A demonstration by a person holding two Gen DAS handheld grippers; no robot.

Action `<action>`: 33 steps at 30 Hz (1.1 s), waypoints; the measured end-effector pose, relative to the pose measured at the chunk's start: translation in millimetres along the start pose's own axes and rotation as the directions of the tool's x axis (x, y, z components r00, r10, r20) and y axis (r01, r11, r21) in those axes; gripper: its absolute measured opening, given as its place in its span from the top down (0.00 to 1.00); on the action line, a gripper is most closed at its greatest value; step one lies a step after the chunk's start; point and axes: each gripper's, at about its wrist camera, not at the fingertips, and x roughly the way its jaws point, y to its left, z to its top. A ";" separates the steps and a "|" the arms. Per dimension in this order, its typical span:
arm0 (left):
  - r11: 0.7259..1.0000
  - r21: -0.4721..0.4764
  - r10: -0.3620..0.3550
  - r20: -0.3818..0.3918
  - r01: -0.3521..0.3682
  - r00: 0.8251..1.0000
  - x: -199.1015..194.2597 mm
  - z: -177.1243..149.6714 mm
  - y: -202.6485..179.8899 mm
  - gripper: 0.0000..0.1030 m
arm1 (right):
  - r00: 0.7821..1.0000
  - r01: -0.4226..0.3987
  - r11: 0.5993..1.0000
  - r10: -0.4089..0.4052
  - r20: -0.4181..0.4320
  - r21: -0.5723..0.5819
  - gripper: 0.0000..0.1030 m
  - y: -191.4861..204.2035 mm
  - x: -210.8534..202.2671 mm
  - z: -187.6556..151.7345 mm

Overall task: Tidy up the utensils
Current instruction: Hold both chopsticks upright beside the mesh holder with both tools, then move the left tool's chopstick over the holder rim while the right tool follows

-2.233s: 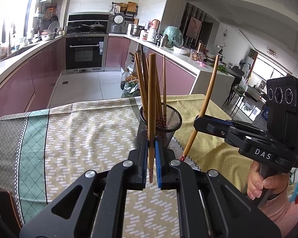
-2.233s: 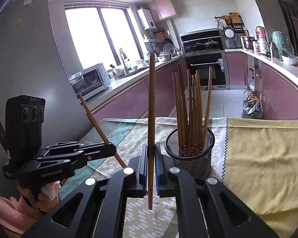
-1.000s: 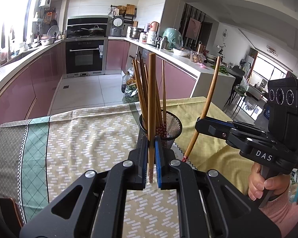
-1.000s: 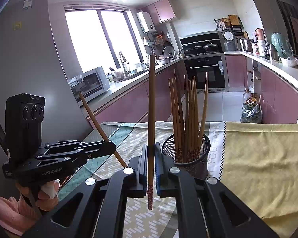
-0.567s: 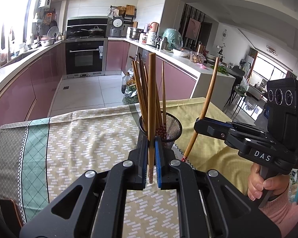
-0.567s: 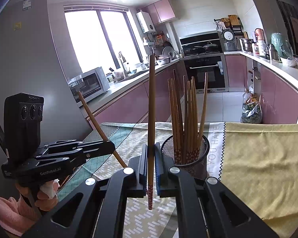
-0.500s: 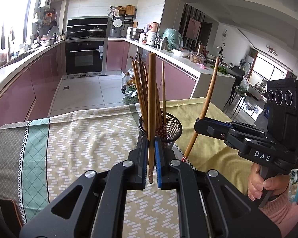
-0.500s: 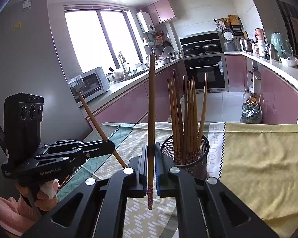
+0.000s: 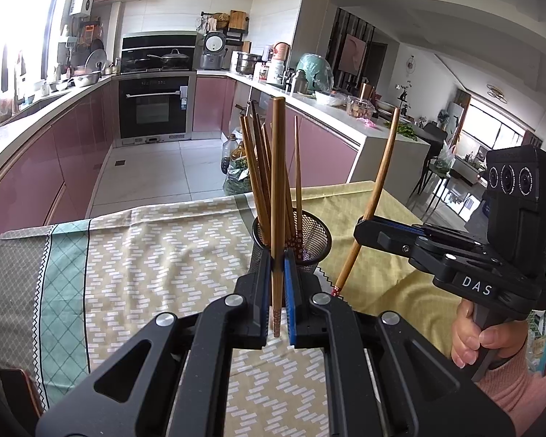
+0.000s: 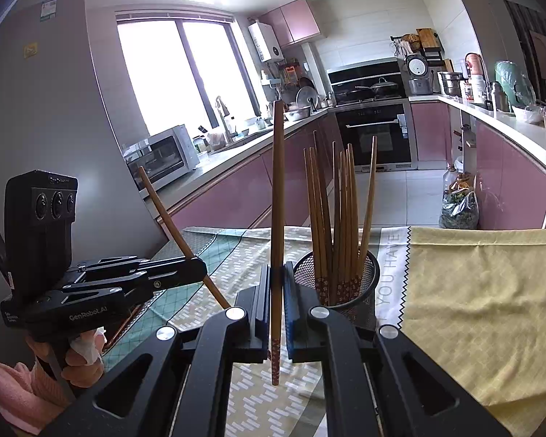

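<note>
Just in front of the black mesh holder (image 9: 302, 240), both grippers hung above the tabletop (image 9: 156, 255), each clamped on a single chopstick. The left gripper (image 9: 278, 291) had its jaws clenched on an upright chopstick (image 9: 277, 189); the right gripper (image 10: 277, 298) gripped another chopstick (image 10: 277, 196) the same way, patterned end down. Most of the job looked done: a bundle of chopsticks (image 10: 340, 218) already stood in the holder. Judging by this, only these two remained to be lifted over the rim and dropped in.
</note>
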 end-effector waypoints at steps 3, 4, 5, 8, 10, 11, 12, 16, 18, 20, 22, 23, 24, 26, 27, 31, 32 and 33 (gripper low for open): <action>1.000 0.000 0.000 0.000 0.000 1.000 0.2 1.5 0.5 0.93 | 1.000 0.001 1.000 -0.001 -0.001 -0.001 0.94 -0.3 0.0 0.0; 1.000 0.001 0.000 0.000 0.000 1.000 0.0 1.2 0.0 0.93 | 1.000 0.000 1.000 0.000 -0.001 0.000 0.94 -0.2 -0.6 -0.5; 1.000 0.001 0.000 0.000 0.000 1.000 -0.1 1.1 -0.1 0.93 | 1.000 -0.001 1.000 0.001 0.000 0.000 0.94 -0.2 -0.7 -0.6; 1.000 0.002 0.001 0.002 -0.001 1.000 -0.7 2.5 -0.9 0.93 | 1.000 0.000 1.000 0.000 0.001 0.000 0.94 -1.0 -0.1 -0.3; 1.000 0.002 0.001 0.003 -0.001 1.000 -0.4 3.3 -0.8 0.93 | 1.000 0.001 1.000 -0.001 0.003 -0.002 0.94 -1.1 -0.2 -0.2; 1.000 0.003 0.002 0.004 -0.002 1.000 -0.2 4.0 -0.4 0.93 | 1.000 0.001 1.000 -0.001 0.004 -0.003 0.94 -1.5 0.1 0.4; 1.000 0.003 0.001 0.003 -0.001 1.000 -0.1 4.1 -0.9 0.93 | 1.000 0.000 1.000 0.000 0.005 -0.003 0.94 -1.9 0.4 1.0; 1.000 0.004 0.002 0.004 -0.002 1.000 0.1 4.8 -0.2 0.93 | 1.000 0.001 1.000 -0.001 0.006 -0.003 0.94 -3.1 -0.2 1.4; 1.000 0.005 0.001 0.006 -0.001 1.000 -0.8 5.9 -0.7 0.93 | 1.000 0.001 1.000 -0.001 0.007 -0.003 0.94 -3.8 0.3 2.2; 1.000 0.004 0.002 0.005 -0.002 1.000 -0.9 5.1 -1.5 0.93 | 1.000 0.001 1.000 -0.001 0.006 -0.003 0.94 -4.1 0.0 1.9; 1.000 0.006 0.001 0.006 -0.001 1.000 -0.9 5.3 -1.3 0.93 | 1.000 0.001 1.000 -0.001 0.006 -0.004 0.94 -4.3 -0.2 1.8; 1.000 0.006 0.000 0.005 0.000 1.000 -0.5 6.0 -1.3 0.93 | 1.000 0.001 1.000 -0.001 0.006 -0.003 0.94 -4.9 0.2 2.4; 1.000 0.006 0.000 0.006 0.000 1.000 -0.4 6.4 -2.1 0.93 | 1.000 0.001 1.000 -0.001 0.007 -0.003 0.94 -5.2 0.3 2.6; 1.000 0.007 -0.002 0.008 0.002 1.000 -0.3 8.5 -2.1 0.93 | 1.000 0.001 1.000 -0.001 0.008 -0.005 0.94 -5.2 0.0 2.7; 1.000 0.006 -0.005 0.008 0.005 1.000 -0.3 9.4 -2.0 0.93 | 1.000 0.001 1.000 -0.001 0.009 -0.004 0.94 -5.8 -1.0 4.5; 1.000 0.006 -0.006 0.008 0.006 1.000 0.1 11.5 -2.1 0.93 | 1.000 0.003 1.000 -0.003 0.011 -0.006 0.94 -6.1 -0.3 7.2; 1.000 0.006 -0.006 0.008 0.006 1.000 0.1 11.5 -2.2 0.93 | 1.000 0.003 1.000 -0.003 0.012 -0.007 0.94 -6.6 -0.2 8.0; 1.000 0.006 -0.006 0.007 0.006 1.000 0.2 11.4 -2.3 0.93 | 1.000 0.003 1.000 -0.003 0.013 -0.006 0.94 -7.0 -0.9 8.3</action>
